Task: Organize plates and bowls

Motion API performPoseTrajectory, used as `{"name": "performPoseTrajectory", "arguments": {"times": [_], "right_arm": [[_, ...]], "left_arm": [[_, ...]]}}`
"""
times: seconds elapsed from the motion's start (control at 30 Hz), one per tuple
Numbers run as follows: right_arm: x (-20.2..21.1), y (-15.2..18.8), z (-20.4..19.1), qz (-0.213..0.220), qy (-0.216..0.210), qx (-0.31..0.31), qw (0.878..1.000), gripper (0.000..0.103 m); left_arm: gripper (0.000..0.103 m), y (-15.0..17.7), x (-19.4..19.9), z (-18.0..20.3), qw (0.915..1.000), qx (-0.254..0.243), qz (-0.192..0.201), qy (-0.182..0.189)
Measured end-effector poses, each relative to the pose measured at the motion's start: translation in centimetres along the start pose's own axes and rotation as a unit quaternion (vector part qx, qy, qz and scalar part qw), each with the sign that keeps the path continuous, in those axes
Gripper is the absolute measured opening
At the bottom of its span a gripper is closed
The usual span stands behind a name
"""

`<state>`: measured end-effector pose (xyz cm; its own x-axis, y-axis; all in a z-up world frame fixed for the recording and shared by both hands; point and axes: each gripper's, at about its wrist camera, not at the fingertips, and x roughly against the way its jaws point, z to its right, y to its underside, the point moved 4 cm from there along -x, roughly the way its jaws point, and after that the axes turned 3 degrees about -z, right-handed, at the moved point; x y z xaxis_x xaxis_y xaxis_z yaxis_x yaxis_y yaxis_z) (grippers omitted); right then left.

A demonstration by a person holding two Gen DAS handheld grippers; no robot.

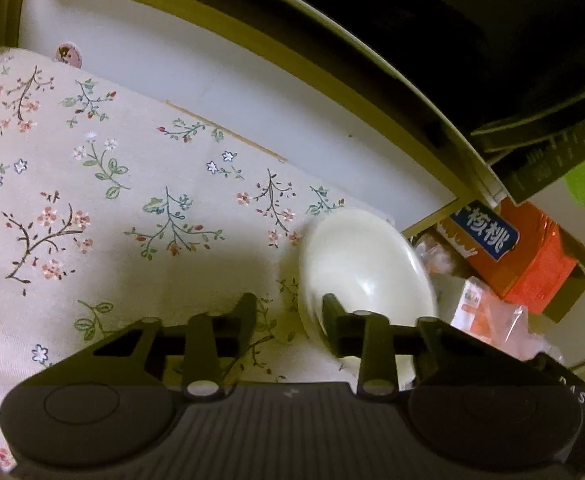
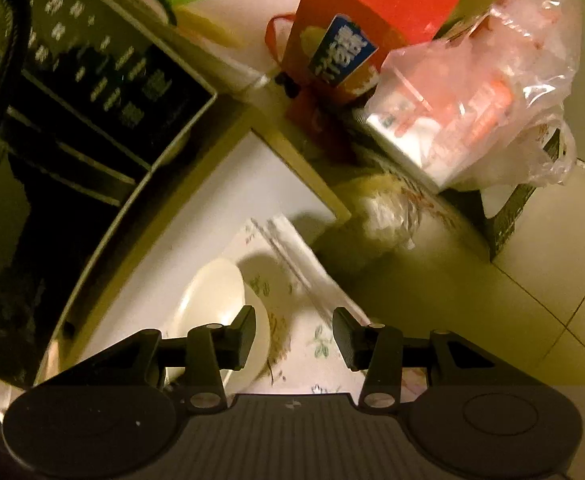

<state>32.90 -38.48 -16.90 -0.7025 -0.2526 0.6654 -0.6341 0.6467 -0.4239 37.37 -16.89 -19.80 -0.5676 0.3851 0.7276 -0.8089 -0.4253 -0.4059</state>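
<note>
A white bowl [image 1: 366, 264] sits on the flower-patterned tablecloth [image 1: 92, 208] near the table's right edge. My left gripper [image 1: 289, 305] is open: its right finger [image 1: 332, 312] reaches inside the bowl, its left finger [image 1: 248, 308] stands clear over the cloth, and the bowl's left rim lies between them. In the right wrist view a white bowl [image 2: 212, 300] lies low and left on the cloth [image 2: 308, 320]. My right gripper [image 2: 294, 326] is open too, with its left finger [image 2: 246, 328] over the bowl and its right finger [image 2: 344, 340] over bare cloth.
Past the table's edge stand an orange-red carton with a blue label [image 1: 532, 260] [image 2: 356, 40] and a clear plastic bag of packets [image 2: 484, 92]. A bare white tabletop strip with a wooden rim [image 1: 212, 60] runs behind the cloth. Pale floor tiles [image 2: 540, 288] lie to the right.
</note>
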Motion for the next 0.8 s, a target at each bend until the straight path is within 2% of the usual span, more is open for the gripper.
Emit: {"name": "performPoseTrajectory", "arguments": {"times": [0.1, 0.17, 0.2, 0.23, 0.33, 0.47, 0.8], "right_arm": [[0.0, 0.0, 0.1, 0.002, -0.018, -0.01, 1.0, 0.043], [-0.8, 0.5, -0.4, -0.016, -0.012, 0.005, 1.0, 0.042], [-1.3, 1.0, -0.8, -0.03, -0.004, 0.019, 0.999, 0.036], [-1.7, 1.5, -1.3, -0.037, -0.005, 0.035, 0.999, 0.023], [-1.8, 2.0, -2.6, -0.043, -0.003, 0.064, 0.997, 0.008], [-1.1, 2.0, -3.1, -0.052, -0.013, 0.076, 0.996, 0.006], [0.8, 2.7, -3.3, -0.072, -0.006, 0.091, 0.993, 0.006]], "left_arm": [[0.017, -0.1, 0.0, 0.1, 1.0, 0.0, 0.002, 0.004], [0.007, 0.0, -0.4, 0.6, 1.0, -0.008, 0.0, 0.004], [0.007, 0.1, -0.2, 0.8, 0.9999, -0.014, 0.001, 0.004], [0.006, 0.3, -0.3, 1.1, 0.9998, -0.021, 0.002, 0.005], [0.006, 0.4, 0.4, 1.3, 0.9995, -0.029, 0.01, 0.0], [0.006, 0.5, 1.5, 1.0, 0.9997, -0.02, 0.01, 0.004], [0.006, 2.3, 3.6, 1.2, 0.9992, -0.035, 0.016, -0.008]]}}
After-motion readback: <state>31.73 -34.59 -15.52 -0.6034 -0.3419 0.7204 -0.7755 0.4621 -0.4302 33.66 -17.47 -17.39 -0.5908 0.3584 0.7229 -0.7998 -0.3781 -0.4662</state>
